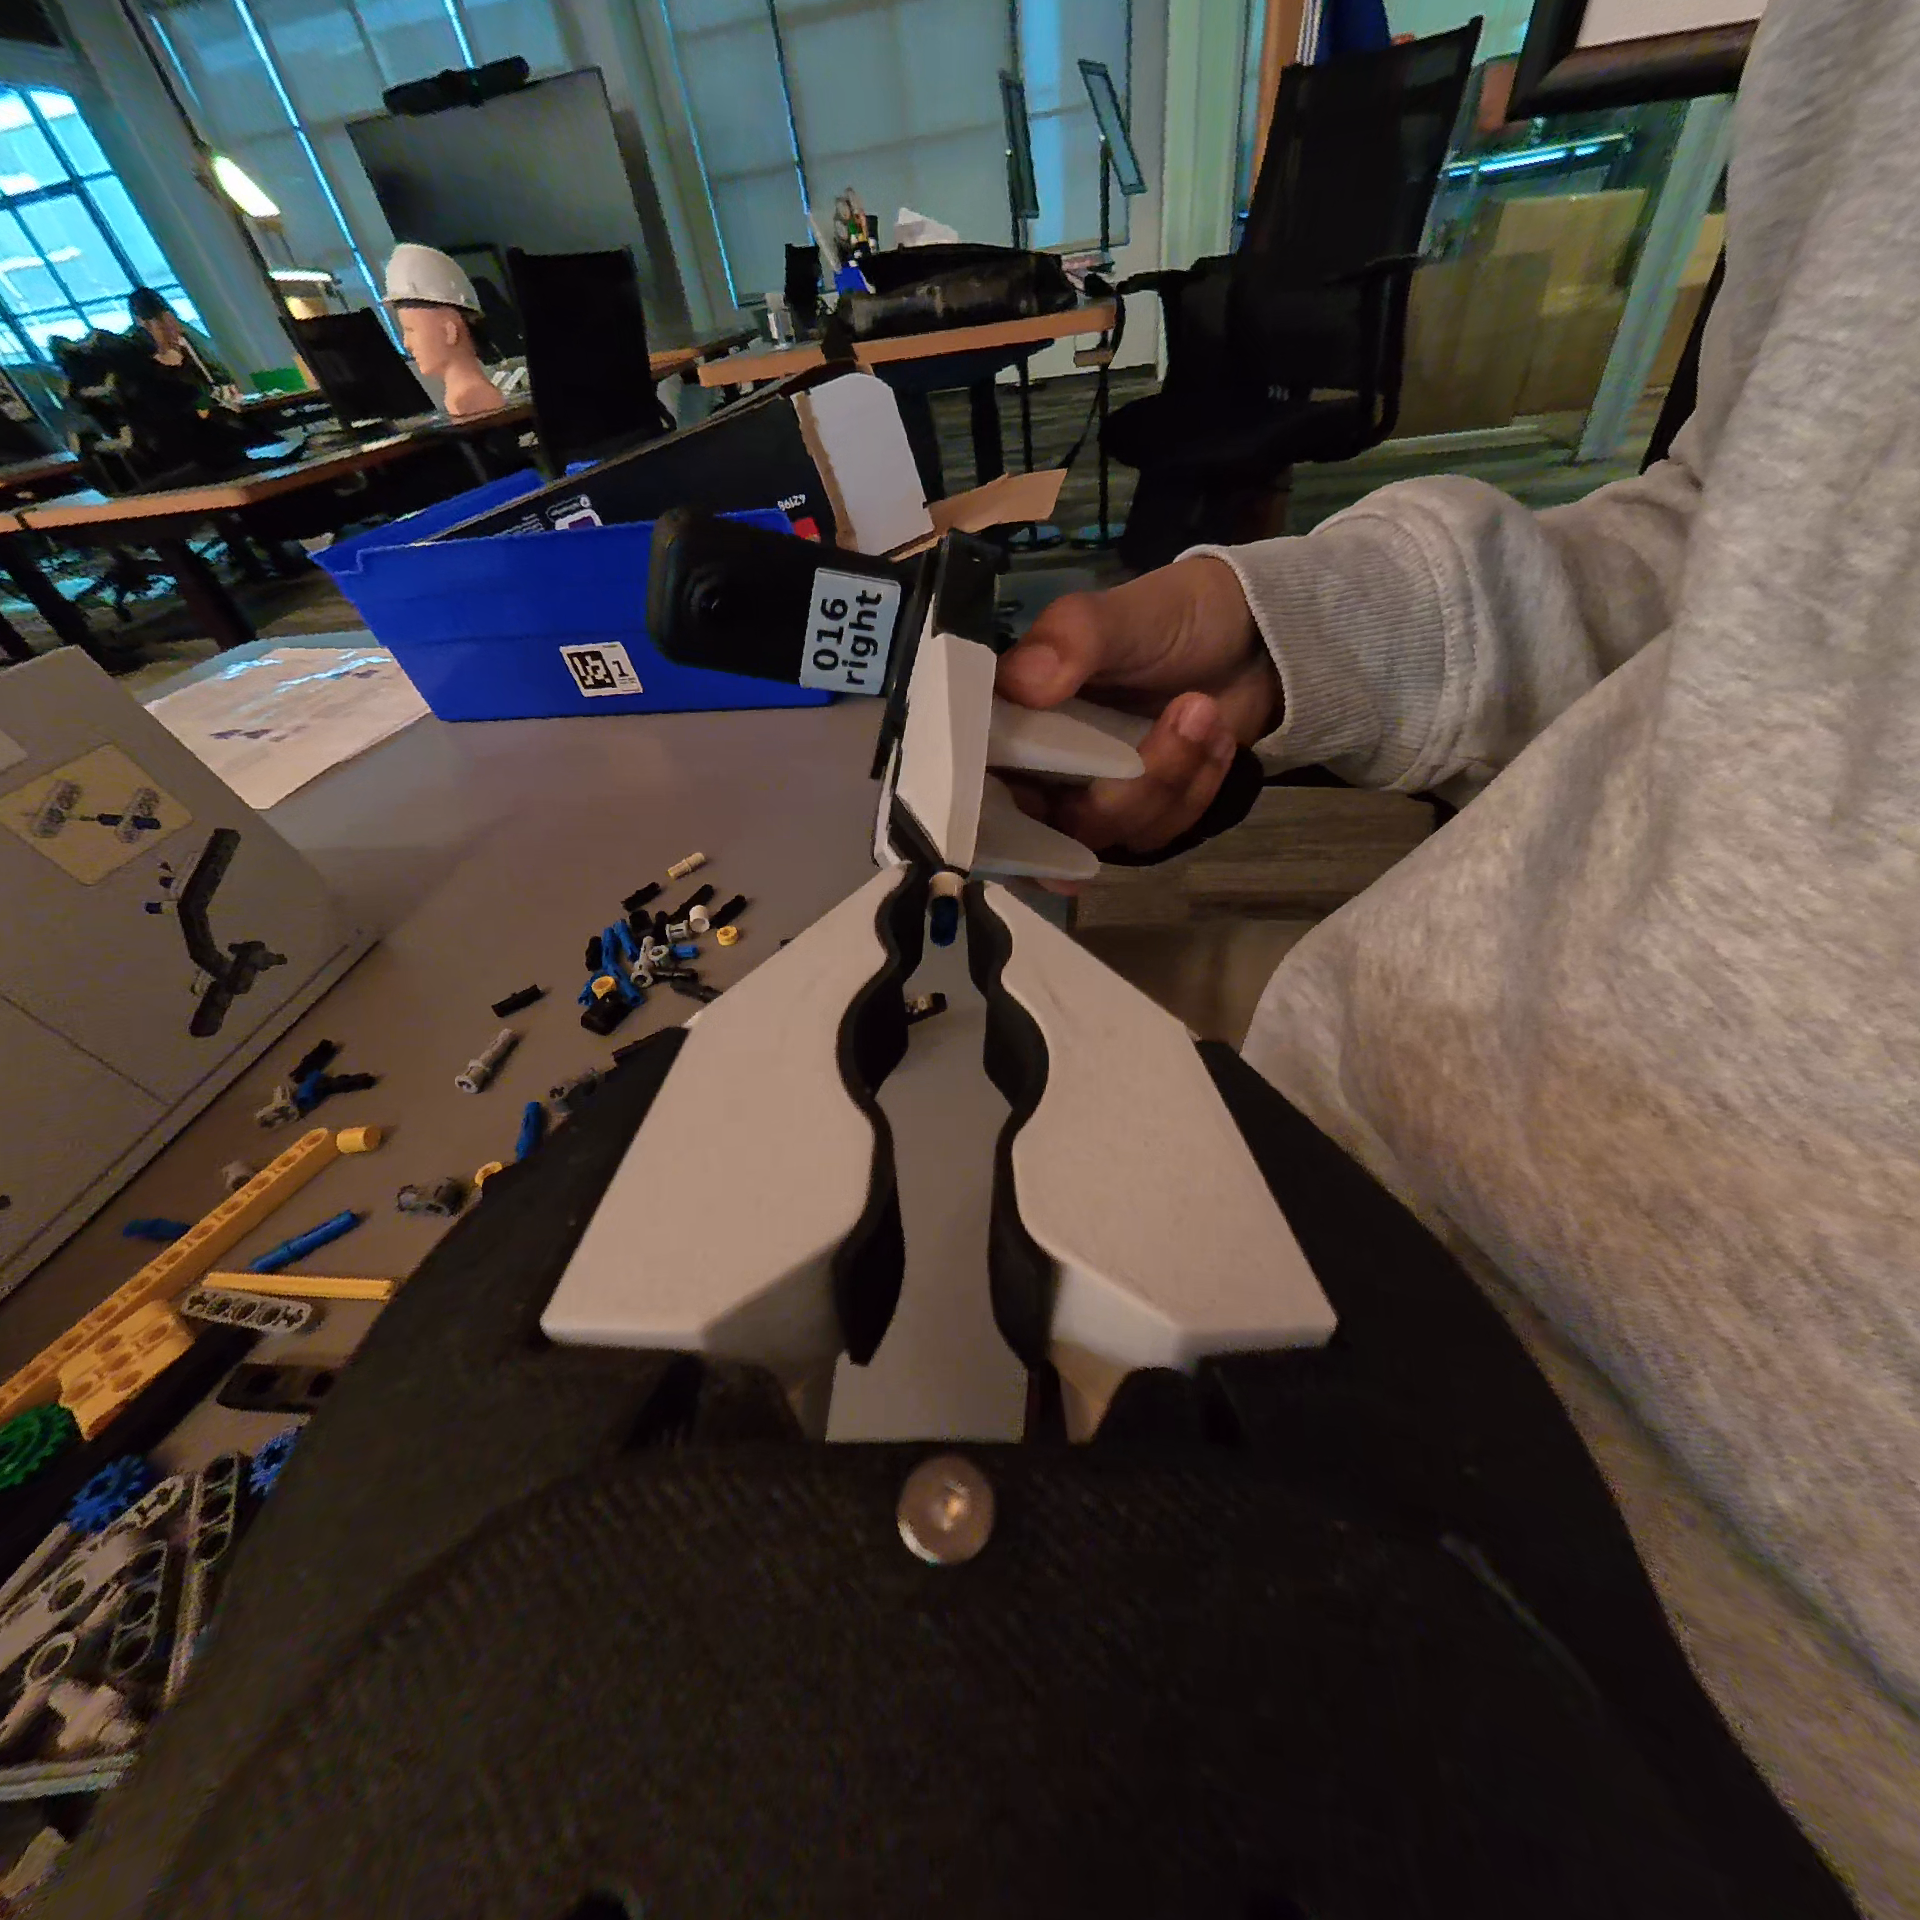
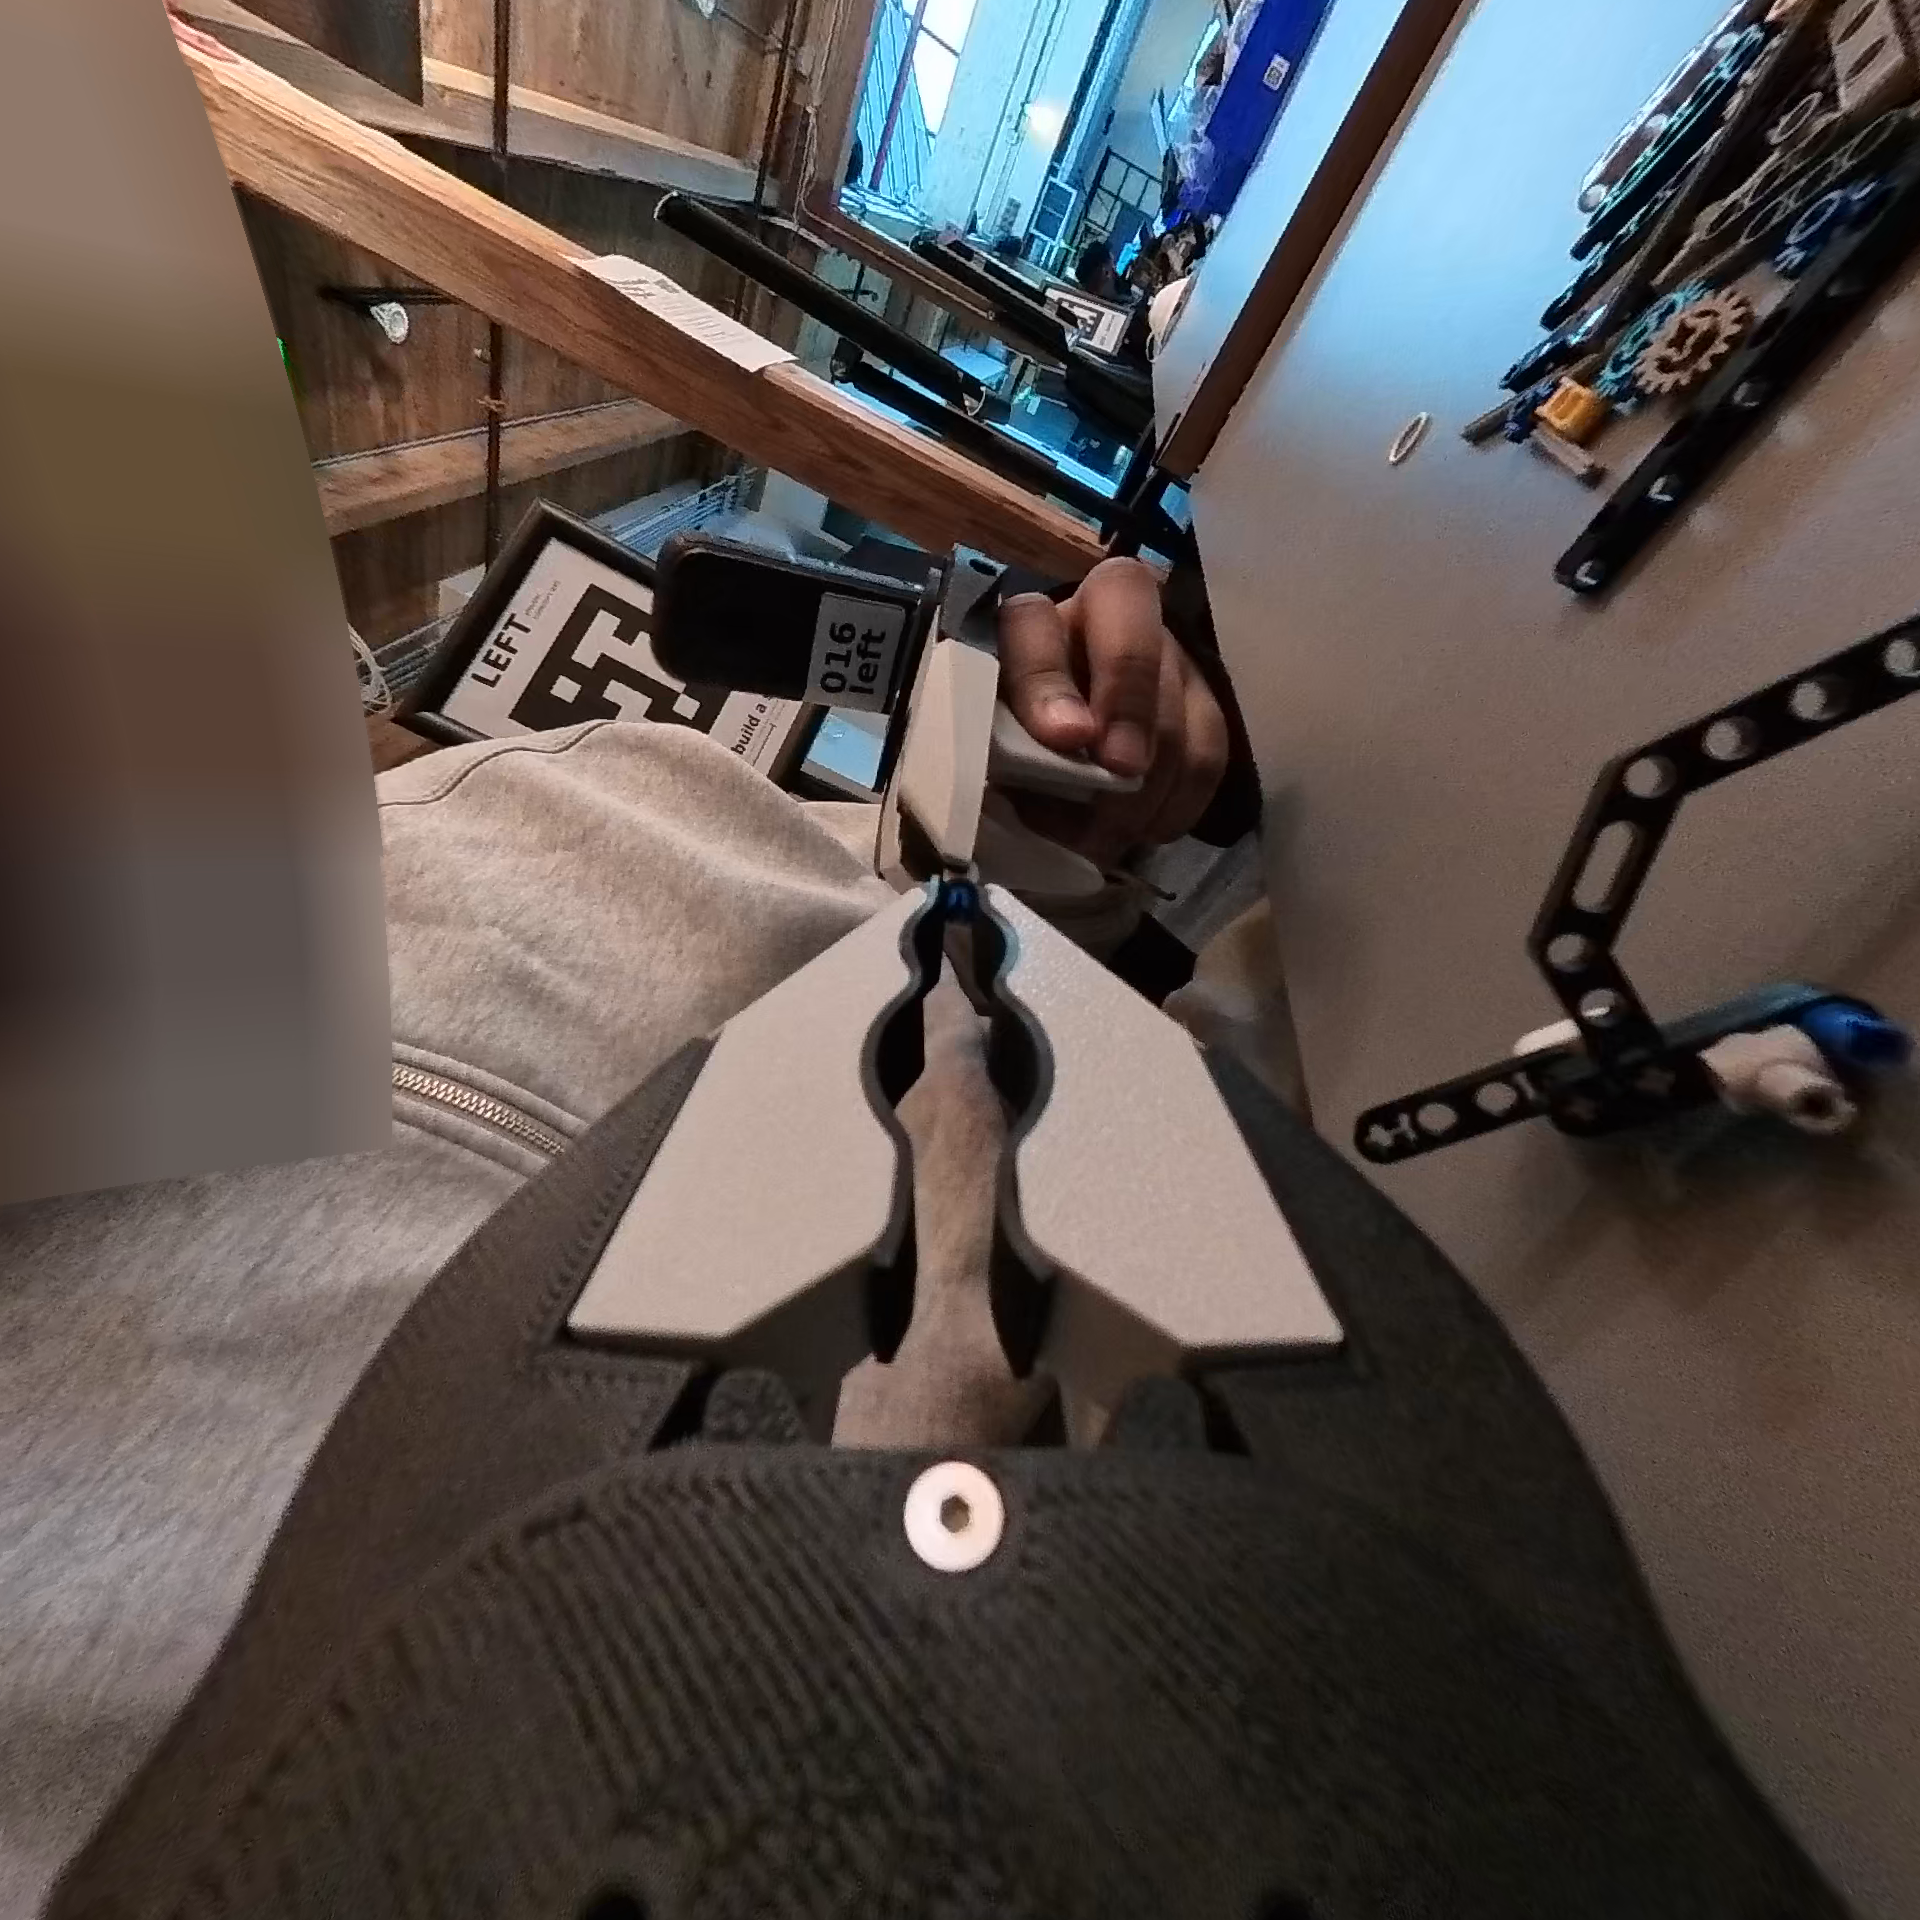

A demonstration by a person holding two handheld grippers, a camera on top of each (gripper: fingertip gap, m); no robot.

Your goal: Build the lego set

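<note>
The left gripper [image 1: 943, 914] is raised above the grey table [image 1: 540, 821], its fingertips closed on a small blue pin [image 1: 942, 920] with a white end. The right gripper [image 1: 928, 868] meets it tip to tip from above, held by a hand [image 1: 1132, 707] in a grey sleeve [image 1: 1455, 623]; whether its tips also grip the pin cannot be told. Loose black, blue and grey pins [image 1: 655, 945] lie mid-table. A yellow beam [image 1: 177, 1257] lies toward the table's near left edge, gears [image 1: 104, 1496] and a grey assembly [image 1: 94, 1642] beyond it. An instruction booklet [image 1: 135, 914] rests at the left edge. A blue bin [image 1: 499, 623] stands at the far edge.
</note>
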